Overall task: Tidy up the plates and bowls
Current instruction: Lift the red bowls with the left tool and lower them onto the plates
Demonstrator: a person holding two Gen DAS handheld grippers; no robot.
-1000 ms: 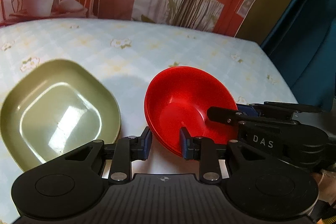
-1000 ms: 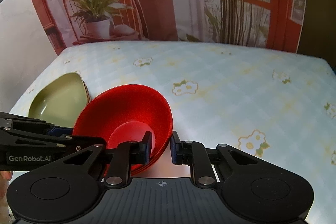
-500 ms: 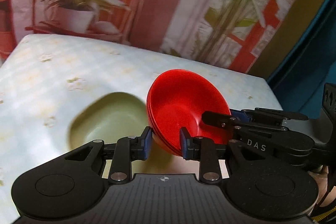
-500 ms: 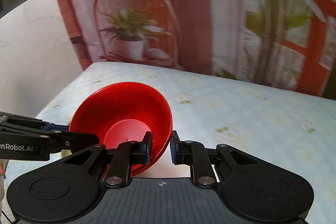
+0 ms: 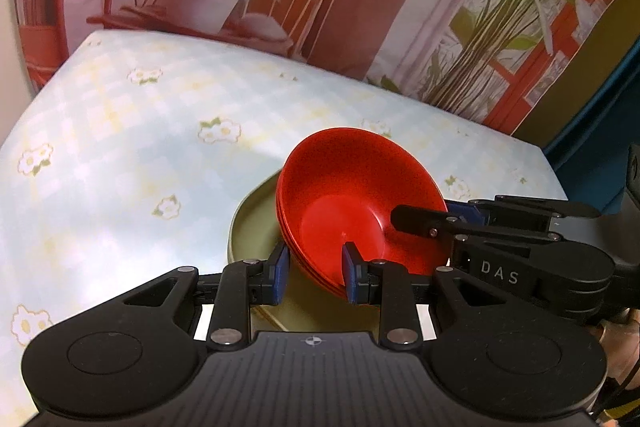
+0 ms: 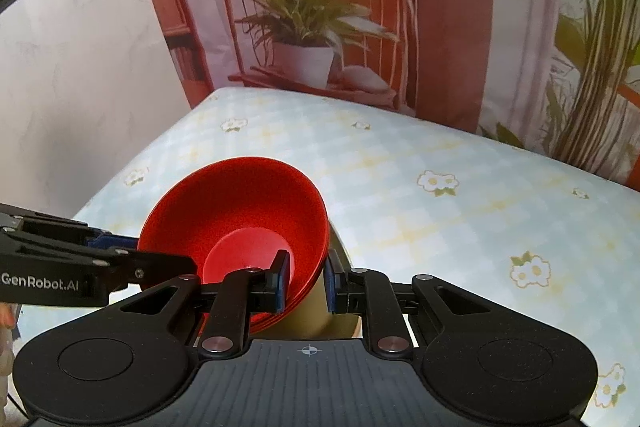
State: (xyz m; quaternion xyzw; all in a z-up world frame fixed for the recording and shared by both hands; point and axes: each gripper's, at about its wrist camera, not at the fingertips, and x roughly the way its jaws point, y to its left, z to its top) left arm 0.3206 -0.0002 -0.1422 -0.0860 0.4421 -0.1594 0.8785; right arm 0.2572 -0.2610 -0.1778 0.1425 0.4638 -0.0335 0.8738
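Both grippers pinch the rim of the red bowls (image 5: pixel 352 203): left gripper (image 5: pixel 314 273) near side, right gripper (image 6: pixel 306 281) opposite. A second ago beside the green plate (image 5: pixel 250 223), the stack now hangs over it, ready to lower. Only the left view shows the plate's rim clearly.

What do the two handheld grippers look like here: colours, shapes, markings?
Both are matte black, with a ribbed body, two round discs and silver pivot screws. The left gripper has blue-padded fingers and reads "GenRobot.AI" on its side. The right gripper matches it and reads "DAS".
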